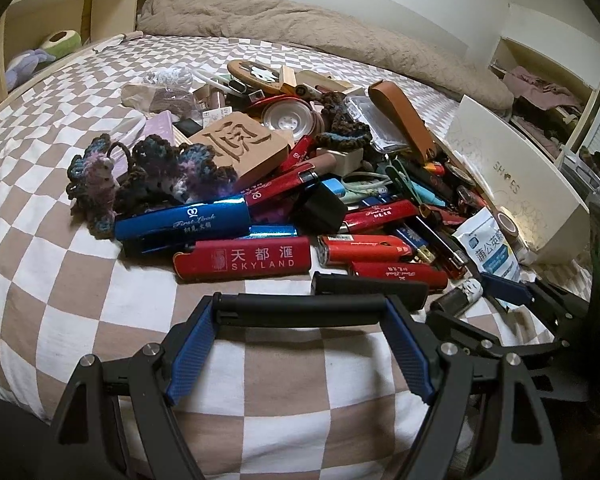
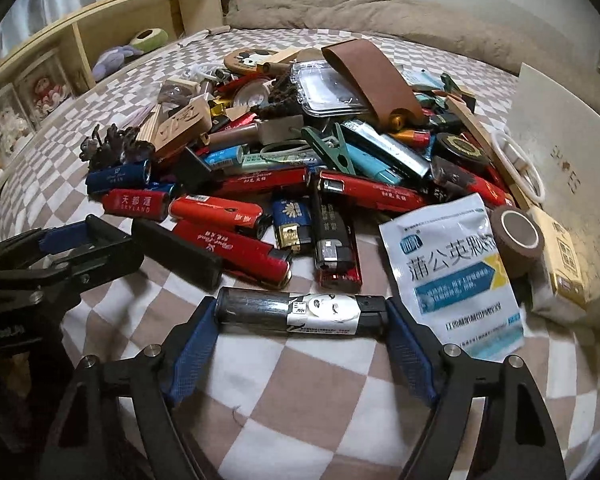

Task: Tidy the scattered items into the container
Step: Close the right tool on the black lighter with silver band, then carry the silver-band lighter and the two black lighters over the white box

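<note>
While both tools sit low over the checkered bedspread (image 1: pixel 80 320), each has a lighter spanning its blue pads lengthwise. Left gripper (image 1: pixel 300 312): clamped end to end on a matte black lighter (image 1: pixel 300 304), held crosswise just in front of the pile's near edge. Right gripper (image 2: pixel 302 314): closed on a dark lighter with a white face sticker (image 2: pixel 300 312), also crosswise, its ends pressed against both pads.

Pile of scattered items (image 2: pixel 300 152) heaped mid-bed: red SKYLAND lighter (image 1: pixel 242 262), blue First Look lighter (image 1: pixel 184 222), carved wooden block (image 1: pixel 236 148), crocheted pieces (image 1: pixel 148 176), brown leather strap (image 2: pixel 368 80), green clothespin (image 2: pixel 332 148).

White box (image 2: pixel 572 168), the container, stands at the pile's right side, toward the bed's right edge. White medicine sachet (image 2: pixel 456 276) and roll of brown tape (image 2: pixel 518 236) lie just beside its wall. Rumpled beige blanket (image 1: pixel 260 20) along the far edge.
</note>
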Demonstrator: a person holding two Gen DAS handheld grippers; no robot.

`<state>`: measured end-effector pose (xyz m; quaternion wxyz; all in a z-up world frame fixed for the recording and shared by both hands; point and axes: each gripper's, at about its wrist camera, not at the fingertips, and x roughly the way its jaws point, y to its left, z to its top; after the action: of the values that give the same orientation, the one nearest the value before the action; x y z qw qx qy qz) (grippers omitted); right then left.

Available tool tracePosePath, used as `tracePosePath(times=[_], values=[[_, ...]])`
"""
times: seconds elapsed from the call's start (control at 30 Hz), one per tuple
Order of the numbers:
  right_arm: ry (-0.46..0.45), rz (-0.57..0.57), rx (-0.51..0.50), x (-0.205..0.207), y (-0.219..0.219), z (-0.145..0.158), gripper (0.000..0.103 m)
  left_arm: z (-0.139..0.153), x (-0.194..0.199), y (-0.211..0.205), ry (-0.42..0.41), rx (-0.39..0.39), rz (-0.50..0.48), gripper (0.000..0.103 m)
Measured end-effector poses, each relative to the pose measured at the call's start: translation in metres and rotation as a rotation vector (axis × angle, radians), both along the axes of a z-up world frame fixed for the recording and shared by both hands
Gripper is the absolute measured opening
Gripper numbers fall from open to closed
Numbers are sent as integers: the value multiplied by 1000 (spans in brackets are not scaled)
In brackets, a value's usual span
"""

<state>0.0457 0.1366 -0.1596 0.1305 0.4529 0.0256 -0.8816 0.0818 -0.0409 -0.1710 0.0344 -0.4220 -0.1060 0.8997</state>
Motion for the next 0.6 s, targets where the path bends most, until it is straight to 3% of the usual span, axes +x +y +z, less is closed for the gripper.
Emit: tracePosePath(times=[0.37, 0.6], values=[[6, -58, -41, 9, 11, 6, 82, 4, 4, 13, 14, -11, -38, 82], [71, -87, -80, 13, 20, 32, 82, 25, 6, 17, 60, 24, -54, 82]])
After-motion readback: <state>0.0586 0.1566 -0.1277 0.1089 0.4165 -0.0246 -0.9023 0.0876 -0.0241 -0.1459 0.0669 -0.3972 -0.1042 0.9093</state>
